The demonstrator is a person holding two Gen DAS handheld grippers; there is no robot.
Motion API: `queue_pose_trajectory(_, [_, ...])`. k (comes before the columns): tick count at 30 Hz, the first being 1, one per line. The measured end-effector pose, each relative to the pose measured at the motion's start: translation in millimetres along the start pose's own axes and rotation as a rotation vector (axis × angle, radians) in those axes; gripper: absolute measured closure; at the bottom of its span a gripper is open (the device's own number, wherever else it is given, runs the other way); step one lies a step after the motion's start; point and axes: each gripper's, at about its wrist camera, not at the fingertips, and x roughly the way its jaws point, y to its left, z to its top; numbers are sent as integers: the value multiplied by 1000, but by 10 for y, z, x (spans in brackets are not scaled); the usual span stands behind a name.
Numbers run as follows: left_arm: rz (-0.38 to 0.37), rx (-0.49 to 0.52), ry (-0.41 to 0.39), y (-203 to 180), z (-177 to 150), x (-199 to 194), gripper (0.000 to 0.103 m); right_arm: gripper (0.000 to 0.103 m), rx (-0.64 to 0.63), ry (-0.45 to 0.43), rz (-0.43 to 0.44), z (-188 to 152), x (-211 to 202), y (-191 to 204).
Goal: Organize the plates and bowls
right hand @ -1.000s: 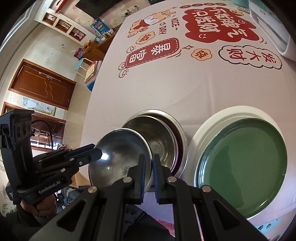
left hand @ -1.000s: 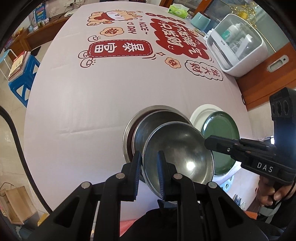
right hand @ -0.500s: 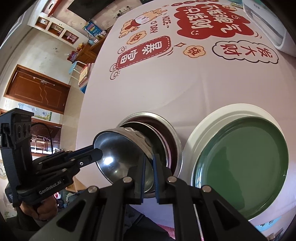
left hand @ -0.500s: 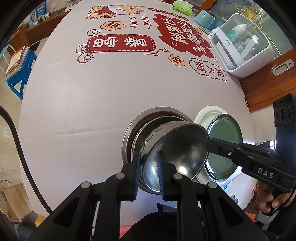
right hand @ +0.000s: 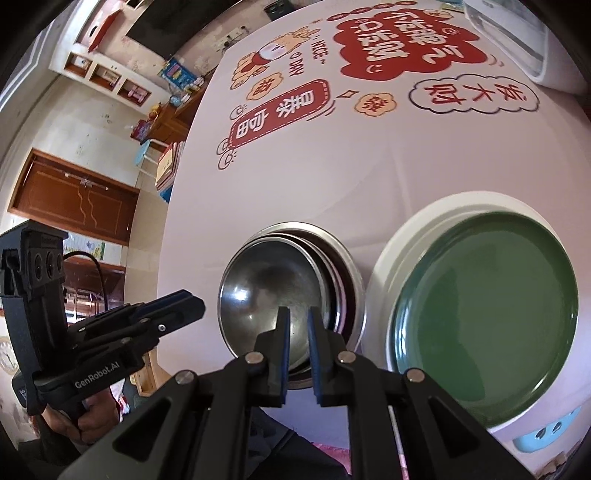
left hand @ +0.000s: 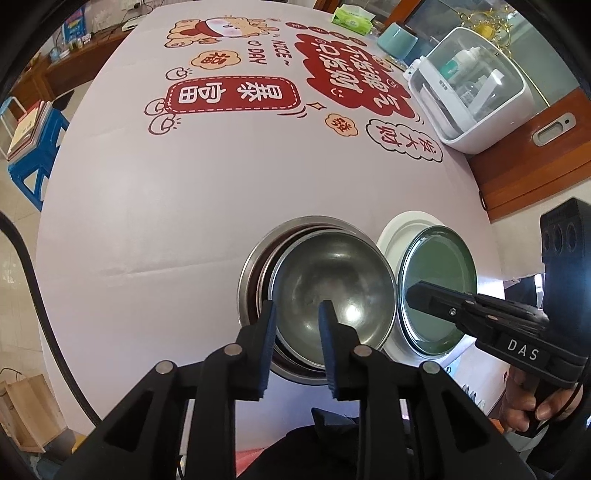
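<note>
A shiny steel bowl (left hand: 332, 280) (right hand: 258, 288) sits nested on top of a stack of steel bowls (left hand: 247, 280) (right hand: 347, 258) near the table's front edge. My left gripper (left hand: 297, 310) (right hand: 199, 306) straddles the bowl's near-left rim. Its jaws are opening, with a clear gap around the rim. My right gripper (right hand: 298, 314) (left hand: 412, 293) is at the bowl's near-right rim. Its jaws are only just starting to part and still sit tight on the rim. To the right of the stack, a green plate (left hand: 439, 280) (right hand: 480, 295) lies on a white plate (left hand: 402, 225) (right hand: 406, 221).
The tablecloth (left hand: 221, 166) is pale with red print. A white lidded appliance (left hand: 469, 92), a teal cup (left hand: 397, 38) and a tissue pack (left hand: 352, 20) stand at the far right. A blue stool with books (left hand: 33, 147) and a wooden box (left hand: 22, 413) are on the floor to the left.
The steel bowl, held tilted above the stack, has come down and settled level into it. The left jaws have widened off the rim. Both grippers have stayed near the bowl.
</note>
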Motion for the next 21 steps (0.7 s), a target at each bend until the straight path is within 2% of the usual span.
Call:
queue_pose_trajectory(6, [12, 2, -11, 61, 24, -13, 74, 90, 69, -12, 8, -94, -27, -129])
queue_pose_trajectory(8, [16, 1, -12, 81, 29, -3, 72, 81, 97, -12, 17, -129, -27, -177])
queue_pose_trajectory(10, [18, 0, -7, 101, 29, 17, 72, 76, 124, -10, 26, -169, -24, -227])
queue_pose_trajectory(15, [28, -3, 8, 142, 24, 92, 59, 73, 184, 2, 57, -244, 18, -327])
queue_pose_trajectory(17, [28, -6, 14, 146, 21, 120, 57, 66, 203, 7, 67, -270, 32, -357])
queue_pose_trajectory(21, [27, -12, 31, 183, 26, 185, 52, 59, 252, 26, 98, -304, 104, -413])
